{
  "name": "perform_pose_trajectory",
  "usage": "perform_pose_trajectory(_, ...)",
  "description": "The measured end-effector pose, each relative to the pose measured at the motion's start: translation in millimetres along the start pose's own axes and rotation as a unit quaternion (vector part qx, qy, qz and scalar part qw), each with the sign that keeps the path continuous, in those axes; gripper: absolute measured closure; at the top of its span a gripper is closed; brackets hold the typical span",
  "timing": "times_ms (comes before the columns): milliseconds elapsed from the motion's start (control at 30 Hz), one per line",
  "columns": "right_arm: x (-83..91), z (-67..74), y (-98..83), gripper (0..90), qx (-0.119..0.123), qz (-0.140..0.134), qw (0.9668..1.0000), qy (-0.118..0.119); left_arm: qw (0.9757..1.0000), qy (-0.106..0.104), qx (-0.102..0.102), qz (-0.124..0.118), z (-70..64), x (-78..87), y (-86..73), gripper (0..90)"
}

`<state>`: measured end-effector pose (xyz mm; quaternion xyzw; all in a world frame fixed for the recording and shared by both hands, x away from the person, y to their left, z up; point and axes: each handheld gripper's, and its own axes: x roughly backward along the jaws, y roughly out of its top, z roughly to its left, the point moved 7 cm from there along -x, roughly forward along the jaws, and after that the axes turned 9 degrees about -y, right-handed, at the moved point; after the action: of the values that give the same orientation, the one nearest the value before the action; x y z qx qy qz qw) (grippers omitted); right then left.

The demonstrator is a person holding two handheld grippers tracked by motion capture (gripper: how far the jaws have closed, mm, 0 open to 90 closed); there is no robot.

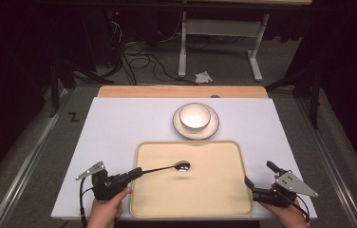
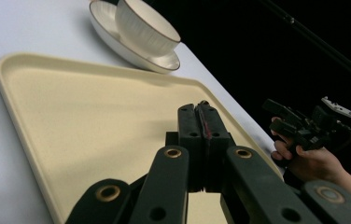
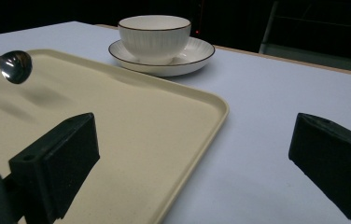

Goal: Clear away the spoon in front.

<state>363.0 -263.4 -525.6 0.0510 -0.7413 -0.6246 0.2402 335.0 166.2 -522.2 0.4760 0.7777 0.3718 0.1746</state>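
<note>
The left gripper is clamping a spoon by its handle, the bowl hovering over the tray. The shiny spoon is jutting beyond the jaws; the right gripper is holding its jaws apart

White table, cream tray, saucer

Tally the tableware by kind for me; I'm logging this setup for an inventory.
Spoon: 1, held above the tray by the left gripper
Bowl: 1
Saucer: 1, under the bowl
Tray: 1
Total: 4
</note>
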Motion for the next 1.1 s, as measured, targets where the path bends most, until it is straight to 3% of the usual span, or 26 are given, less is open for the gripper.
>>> perform_pose_trajectory(200, 0.1, -0.1, -0.1, 2.3, -0.002, 0.001, 1.0000, 0.000, 0.9999, 0.000, 0.007, 0.013, 4.1, -4.0, -6.6, 89.8)
perform_pose_trajectory(300, -0.1, 0.2, -0.2, 2.4, 0.000, 0.001, 1.0000, 0.000, 0.9995, 0.002, 0.028, 0.013, 8.1, -6.1, -9.9, 89.7)
perform_pose_trajectory(500, 0.0, 0.5, -0.4, 2.4, -0.001, 0.002, 1.0000, 0.001, 0.9985, 0.005, 0.051, 0.017, 16.5, -6.9, -13.8, 89.5)
perform_pose_trajectory(600, -0.6, 0.6, -0.8, 2.4, 0.001, 0.004, 1.0000, 0.002, 0.9973, 0.017, 0.069, 0.019, 22.1, -6.0, -16.3, 88.6)
perform_pose_trajectory(867, -0.8, 1.3, -1.1, 2.5, 0.000, 0.006, 1.0000, 0.001, 0.9964, 0.045, 0.065, 0.032, 29.0, -5.5, -19.0, 82.8)
perform_pose_trajectory(1100, -0.9, 2.0, -0.9, 2.5, 0.004, 0.005, 1.0000, 0.004, 0.9963, 0.067, 0.023, 0.049, 24.6, -7.5, -16.7, 67.5)
